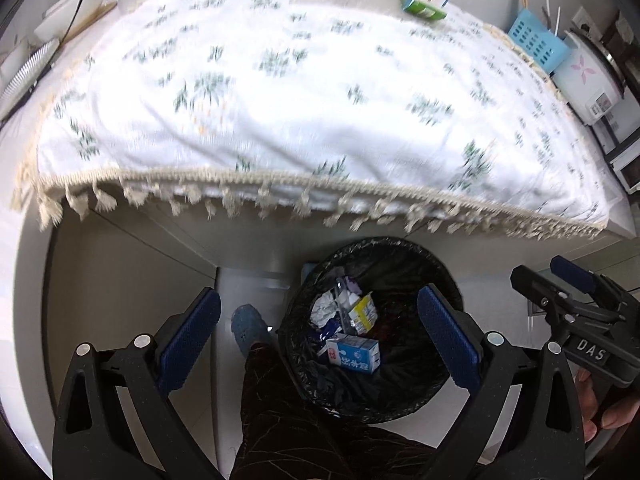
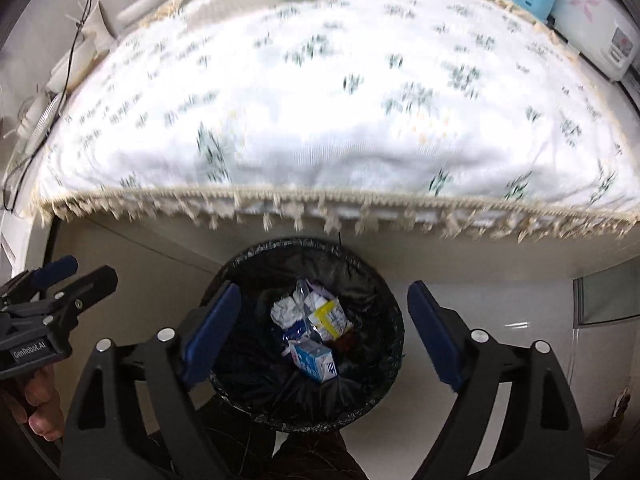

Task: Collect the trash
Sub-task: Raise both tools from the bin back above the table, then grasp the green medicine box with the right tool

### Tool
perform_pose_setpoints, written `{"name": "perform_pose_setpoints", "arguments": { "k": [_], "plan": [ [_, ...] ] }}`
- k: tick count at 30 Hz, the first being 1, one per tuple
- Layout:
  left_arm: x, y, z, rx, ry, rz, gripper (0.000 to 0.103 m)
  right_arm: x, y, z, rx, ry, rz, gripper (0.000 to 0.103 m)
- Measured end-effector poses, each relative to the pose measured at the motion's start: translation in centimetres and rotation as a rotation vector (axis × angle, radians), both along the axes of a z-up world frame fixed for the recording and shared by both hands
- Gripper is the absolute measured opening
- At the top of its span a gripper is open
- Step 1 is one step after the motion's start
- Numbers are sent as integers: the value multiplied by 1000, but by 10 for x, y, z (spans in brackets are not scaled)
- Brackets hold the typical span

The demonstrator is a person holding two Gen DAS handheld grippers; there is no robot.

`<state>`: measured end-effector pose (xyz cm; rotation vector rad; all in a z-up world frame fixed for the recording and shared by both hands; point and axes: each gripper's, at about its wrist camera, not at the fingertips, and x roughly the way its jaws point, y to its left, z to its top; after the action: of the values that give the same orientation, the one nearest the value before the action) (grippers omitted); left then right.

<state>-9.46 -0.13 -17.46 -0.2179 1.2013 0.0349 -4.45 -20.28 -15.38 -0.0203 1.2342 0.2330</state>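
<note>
Left gripper [image 1: 320,332] and right gripper [image 2: 324,328] held wide apart and empty above black-lined bin [image 2: 372,280], blue-white carton [image 2: 314,360] seen inside, green carton [image 1: 424,0] left on floral tablecloth [image 1: 300,112]

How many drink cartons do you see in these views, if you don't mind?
3: a green carton at the table's far edge, and a blue carton and yellow carton inside the bin. More may lie buried.
</note>
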Motion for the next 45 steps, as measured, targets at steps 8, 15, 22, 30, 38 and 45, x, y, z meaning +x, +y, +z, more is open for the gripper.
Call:
{"name": "perform_pose_setpoints", "arguments": {
  "k": [8, 15, 22, 30, 38, 45],
  "plan": [
    [17, 3, 40, 0, -54, -12, 97, 23, -3, 48, 8, -70, -26, 95],
    [44, 10, 67, 3, -92, -16, 97, 50, -2, 77, 5, -130, -44, 95],
    [76, 22, 82, 0, -113, -26, 97, 75, 7, 98, -5, -169, -56, 95],
    [114, 35, 97, -17, -139, -57, 97, 107, 18, 112, -16, -191, -76, 95],
    [158, 55, 101, -21, -129, -82, 97, 152, 38, 123, -45, -203, -89, 95],
    [198, 79, 101, -11, -113, -86, 97, 202, 57, 116, -69, -176, -97, 95]
  ]
}}
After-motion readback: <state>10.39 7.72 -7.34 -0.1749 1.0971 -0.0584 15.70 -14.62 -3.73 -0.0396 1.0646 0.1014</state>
